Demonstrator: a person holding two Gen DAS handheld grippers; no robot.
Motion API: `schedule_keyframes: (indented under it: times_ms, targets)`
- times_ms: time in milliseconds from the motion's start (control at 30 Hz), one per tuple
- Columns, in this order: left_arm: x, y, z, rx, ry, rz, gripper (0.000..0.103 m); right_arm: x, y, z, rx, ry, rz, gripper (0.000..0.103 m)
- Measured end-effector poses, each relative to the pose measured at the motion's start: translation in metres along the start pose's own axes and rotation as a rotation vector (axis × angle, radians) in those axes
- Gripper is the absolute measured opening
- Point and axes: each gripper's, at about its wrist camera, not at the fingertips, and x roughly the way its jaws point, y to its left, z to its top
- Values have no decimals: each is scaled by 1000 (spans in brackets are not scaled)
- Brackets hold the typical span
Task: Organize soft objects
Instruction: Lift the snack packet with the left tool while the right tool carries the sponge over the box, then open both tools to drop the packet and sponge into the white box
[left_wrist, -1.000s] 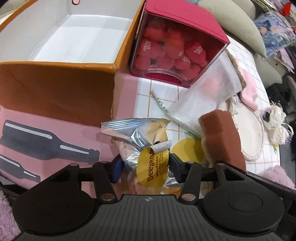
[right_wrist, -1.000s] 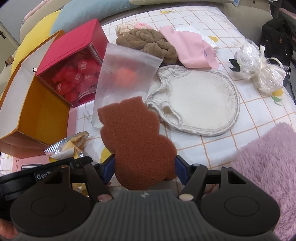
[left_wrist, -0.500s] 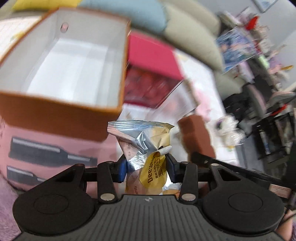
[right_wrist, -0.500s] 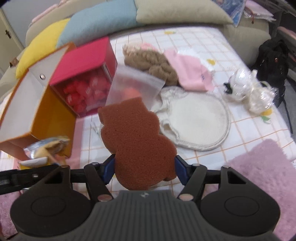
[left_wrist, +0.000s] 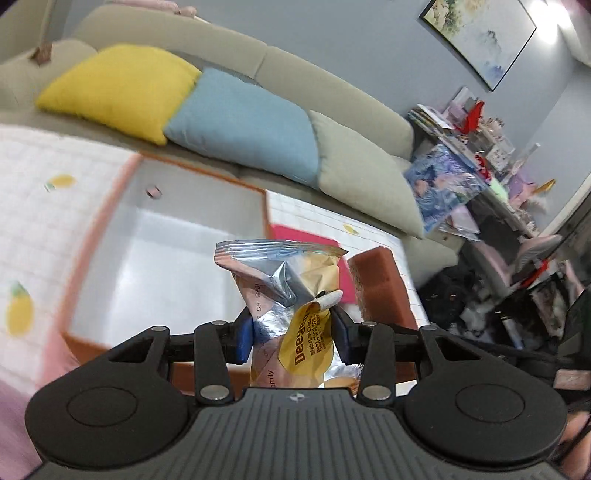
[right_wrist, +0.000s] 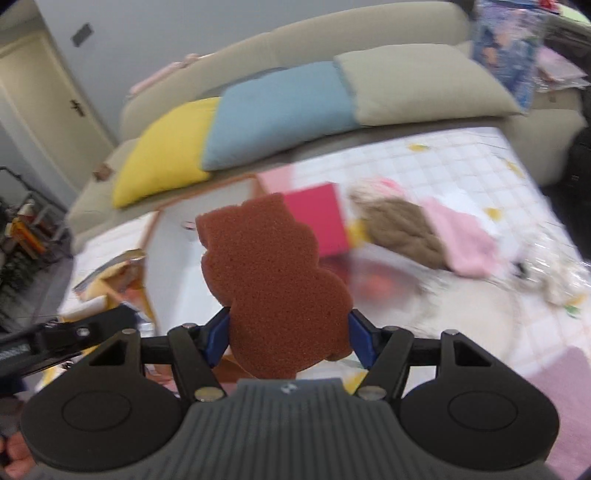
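My left gripper (left_wrist: 293, 338) is shut on a silver and yellow snack packet (left_wrist: 291, 295) and holds it up over the near edge of the open orange box (left_wrist: 166, 229) with a white inside. My right gripper (right_wrist: 288, 338) is shut on a brown bear-shaped sponge (right_wrist: 273, 280), held in the air in front of the same box (right_wrist: 173, 240). The sponge also shows in the left wrist view (left_wrist: 380, 288), just right of the packet. The packet shows in the right wrist view (right_wrist: 110, 273) at the left.
A red-lidded box (right_wrist: 319, 221) stands right of the orange box. A brown fluffy cloth (right_wrist: 402, 229), a pink cloth (right_wrist: 461, 240) and a crinkly clear wrap (right_wrist: 554, 273) lie on the checked cover. Yellow, blue and beige cushions (left_wrist: 240, 122) line the sofa behind.
Both grippers have risen and tilted up from the table, carrying the packet and the sponge to above the orange box. The views now take in the sofa and wall.
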Motion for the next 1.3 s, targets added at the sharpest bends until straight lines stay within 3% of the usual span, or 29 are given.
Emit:
schedule_keyframes:
  times_ms: [133, 267, 400, 533, 600, 800, 1000, 1167, 1300]
  targets:
    - [5, 14, 20, 64, 11, 93, 48, 25, 36, 20, 12, 43, 30, 65]
    - [34, 36, 36, 99, 82, 174, 48, 65, 71, 31, -44, 120, -22, 65]
    - [64, 54, 42, 172, 177, 258, 48, 103, 101, 30, -212, 172, -125, 65]
    - [94, 67, 44, 177, 278, 278, 48, 136, 113, 29, -335, 242, -203, 65]
    - [97, 75, 43, 194, 313, 284, 48, 144, 118, 27, -416, 236, -232, 65]
    - [117, 84, 38, 243, 399, 311, 48, 155, 134, 14, -669, 243, -268, 66]
    - [129, 87, 29, 301, 473, 348, 48, 169, 146, -5, -951, 262, -244, 66]
    - [135, 85, 30, 328, 500, 384, 51, 189, 140, 2, -957, 367, -212, 66]
    - [137, 85, 32, 320, 504, 386, 58, 205, 134, 11, -873, 441, -186, 66]
